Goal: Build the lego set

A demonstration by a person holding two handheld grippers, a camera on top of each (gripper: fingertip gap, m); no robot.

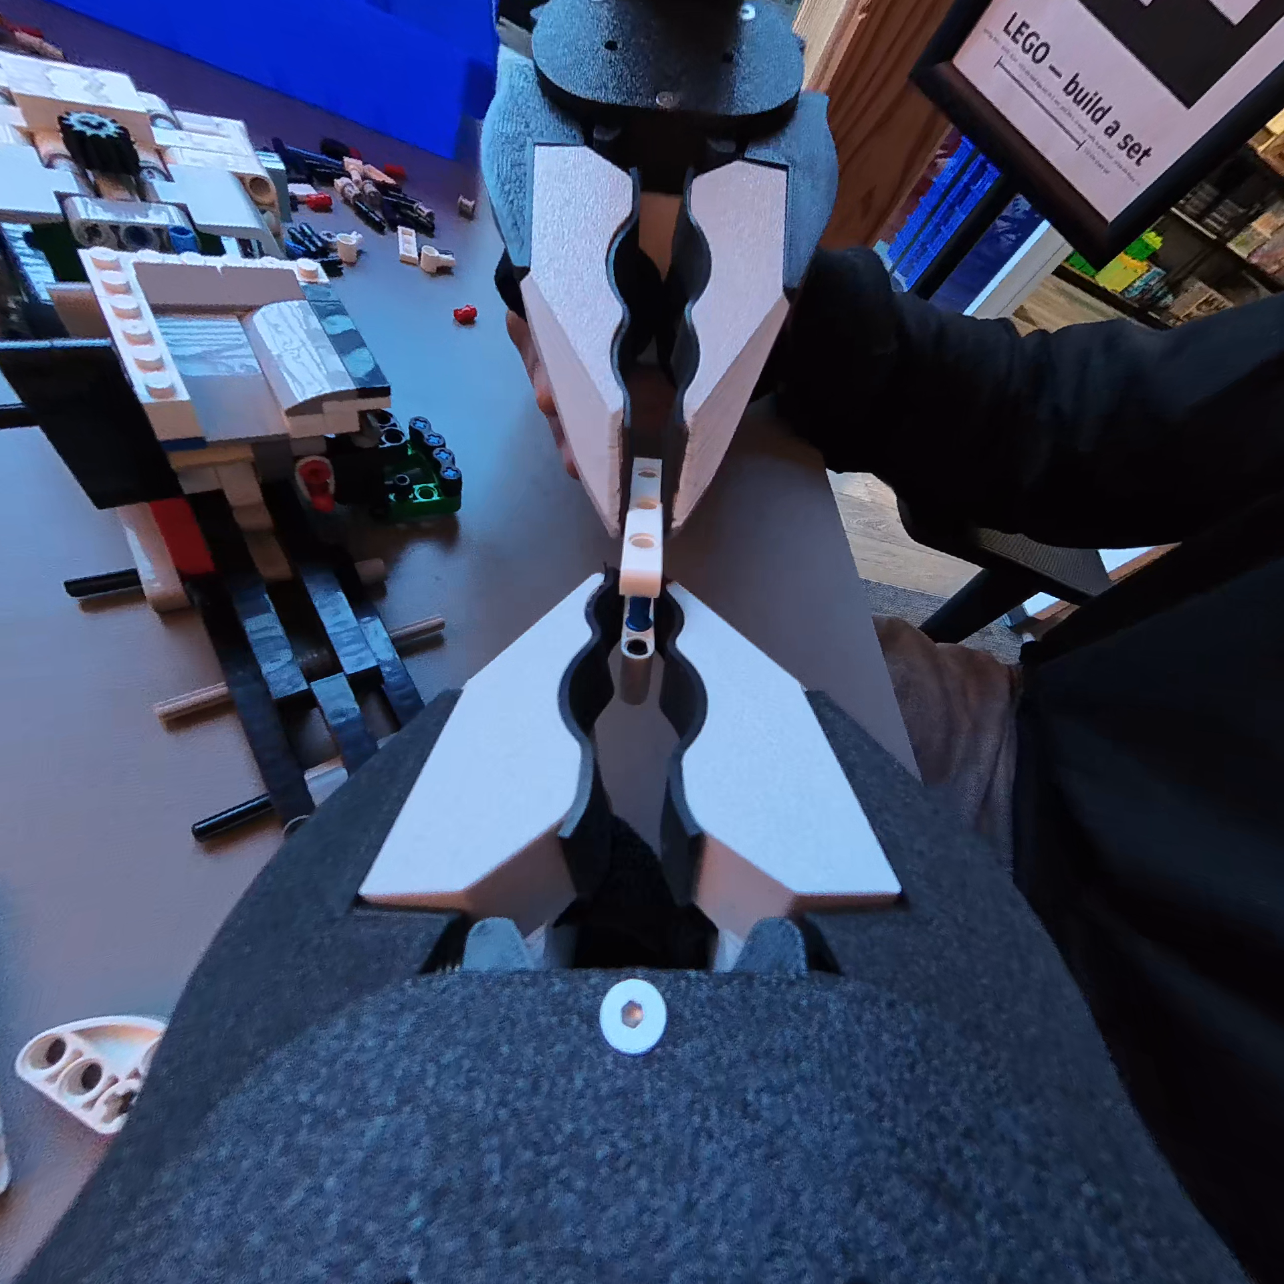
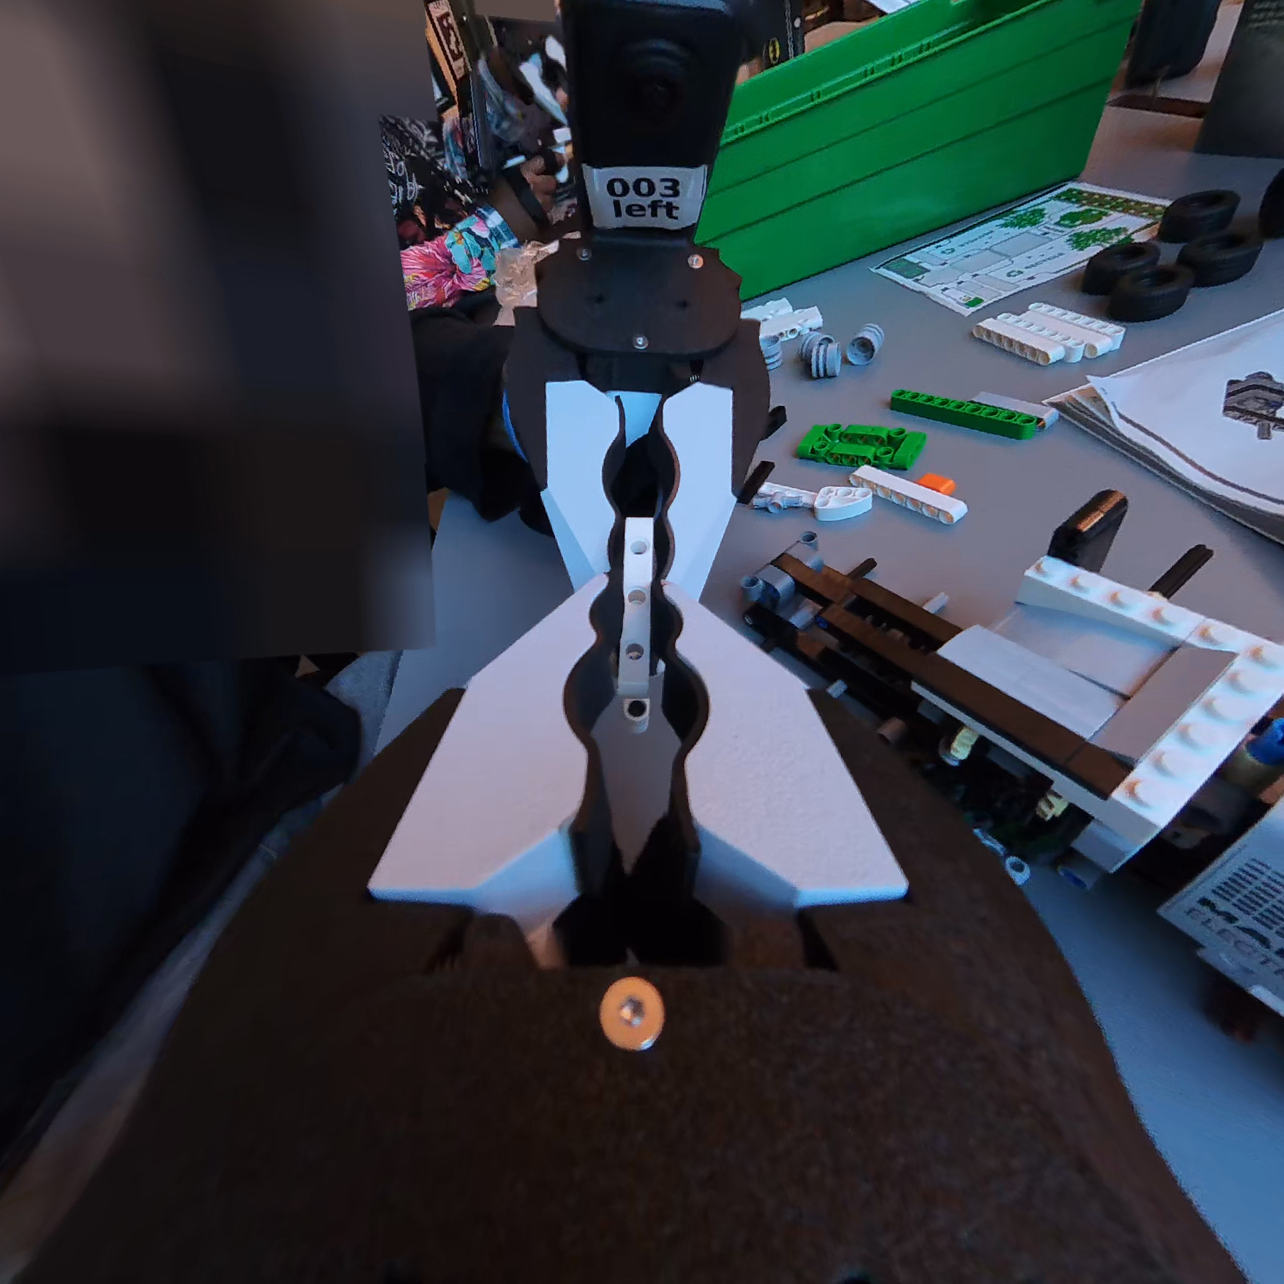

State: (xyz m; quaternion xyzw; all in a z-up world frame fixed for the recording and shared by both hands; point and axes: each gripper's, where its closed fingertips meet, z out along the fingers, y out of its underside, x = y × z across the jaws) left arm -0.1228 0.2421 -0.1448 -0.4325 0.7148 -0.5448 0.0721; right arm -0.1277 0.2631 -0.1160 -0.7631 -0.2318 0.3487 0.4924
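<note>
Fingers [image 1: 590, 653] of both grippers clamp one white beam [image 1: 643, 538] nose to nose; left gripper [image 1: 636, 597] pinches its pinned end, right gripper [image 2: 636, 625] must push straight.

1. The left tool [image 1: 634, 590] and the right tool [image 1: 643, 531] point straight at each other, tip to tip, above the counter.
2. Both are closed down narrow; each pinches an end of one white beam [image 1: 640, 549].
3. Seen from the right wrist, the right tool [image 2: 636, 590] meets the left tool [image 2: 638, 556] head-on.
4. A black-sleeved arm [image 1: 1042, 410] reaches in from the right behind the right tool.
</note>
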